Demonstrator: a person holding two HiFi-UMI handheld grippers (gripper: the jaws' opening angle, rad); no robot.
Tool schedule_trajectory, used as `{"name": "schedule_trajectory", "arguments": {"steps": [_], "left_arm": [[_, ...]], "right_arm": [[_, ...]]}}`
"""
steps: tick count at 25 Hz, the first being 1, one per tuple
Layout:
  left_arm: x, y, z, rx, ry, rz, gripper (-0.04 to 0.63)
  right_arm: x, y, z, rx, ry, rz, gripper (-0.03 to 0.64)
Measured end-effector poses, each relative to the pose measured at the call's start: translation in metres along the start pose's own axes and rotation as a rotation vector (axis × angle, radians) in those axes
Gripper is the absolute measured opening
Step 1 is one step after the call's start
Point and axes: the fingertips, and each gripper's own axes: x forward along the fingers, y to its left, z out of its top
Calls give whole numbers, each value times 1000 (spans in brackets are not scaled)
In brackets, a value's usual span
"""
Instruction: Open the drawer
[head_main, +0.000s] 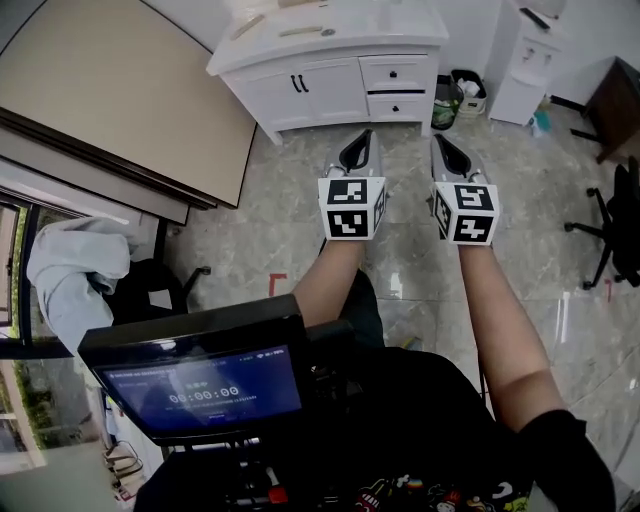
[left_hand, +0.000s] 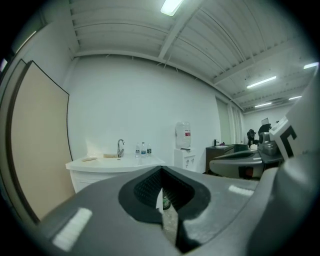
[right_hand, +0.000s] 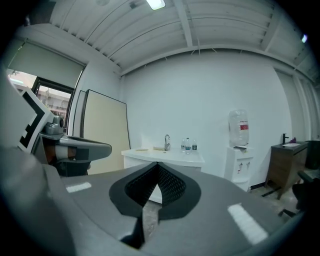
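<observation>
left claw closed, empty | right claw closed, empty | drawer closed

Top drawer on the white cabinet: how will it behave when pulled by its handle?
Top drawer looks shallow and rigid, so probably light and slides straight. Its dark handle is small and likely smooth; a grip may slip. The cabinet looks bulky, unlikely to shift.

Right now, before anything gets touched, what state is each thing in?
Left gripper: shut, empty, in the air.
Right gripper: shut, empty, in the air.
Upper drawer: closed.
Lower drawer: closed.
Doors: closed.
Screen: on, timer showing zeros.
</observation>
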Motion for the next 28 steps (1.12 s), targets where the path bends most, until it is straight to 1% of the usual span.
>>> {"name": "schedule_trajectory", "arguments": {"steps": [3,6,10,13,16,18,20,23,24,27,28], "left_arm": [[56,28,3,8,7,-47,2],[124,59,13,10,20,-109,0],[208,104,22,22,12,-169,1],[262,127,19,24,10,-190,0],[306,146,2,26,19,-180,2],[335,155,-18,25,21,-164,2],[364,162,-48,22,23,-150,0],[412,177,-102,-1,29,-124,0],[429,181,-120,5,30,-119,1],[474,188,-174,74,26,-116,2],[488,193,-192,86,22,-114,2]], "right_arm": [[55,-6,-1,2,17,-22,21],[121,-22,7,15,31,-71,21],[211,-41,11,26,38,-121,23],[266,-56,7,20,48,-135,23],[315,-73,-12,29,64,-130,23],[351,-87,-37,41,72,-116,21],[393,-102,-76,49,88,-101,58],[468,-128,-142,52,105,-97,91],[493,-135,-163,45,106,-98,91],[556,-151,-224,27,108,-104,106],[574,-157,-244,27,108,-112,107]]}}
